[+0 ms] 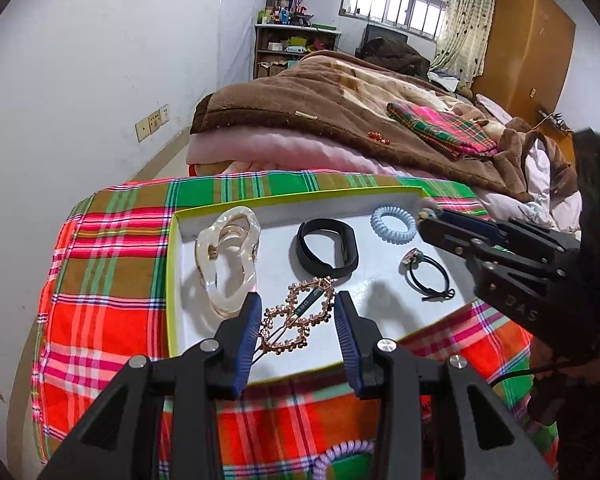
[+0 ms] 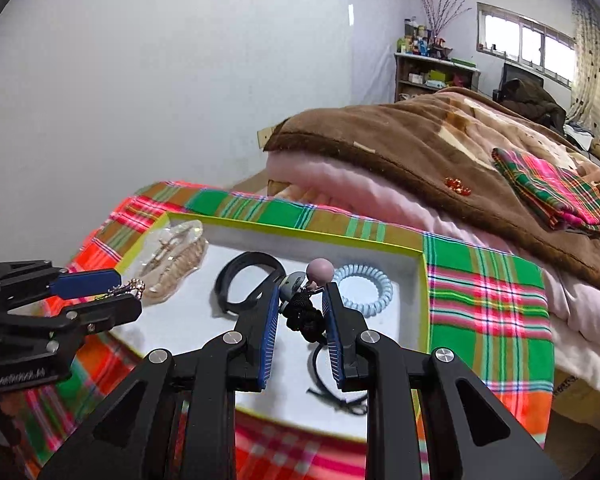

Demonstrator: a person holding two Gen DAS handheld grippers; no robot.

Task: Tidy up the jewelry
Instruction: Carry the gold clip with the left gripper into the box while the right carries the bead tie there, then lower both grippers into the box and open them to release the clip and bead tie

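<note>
A shallow white box with a yellow-green rim (image 1: pixel 171 264) (image 2: pixel 422 280) lies on a plaid cloth. In it are a clear ear-shaped holder (image 1: pixel 228 256) (image 2: pixel 172 268), a black band (image 1: pixel 326 250) (image 2: pixel 240 284), a pale blue coil tie (image 1: pixel 393 224) (image 2: pixel 366 286), a black hair tie with a charm (image 1: pixel 426 274) (image 2: pixel 336 384) and a gold hair clip (image 1: pixel 296 322) (image 2: pixel 126 289). My left gripper (image 1: pixel 296 308) is open around the gold clip. My right gripper (image 2: pixel 300 300) (image 1: pixel 430 220) is shut on a black hair tie with a pink bead (image 2: pixel 306 308), above the box.
The plaid cloth (image 1: pixel 112 304) covers a rounded surface that drops off at left and front. A lilac coil tie (image 1: pixel 340 456) lies on the cloth below the left gripper. Behind is a bed with a brown blanket (image 1: pixel 340 108), a red clip (image 1: pixel 378 138) and folded plaid cloth (image 1: pixel 440 128).
</note>
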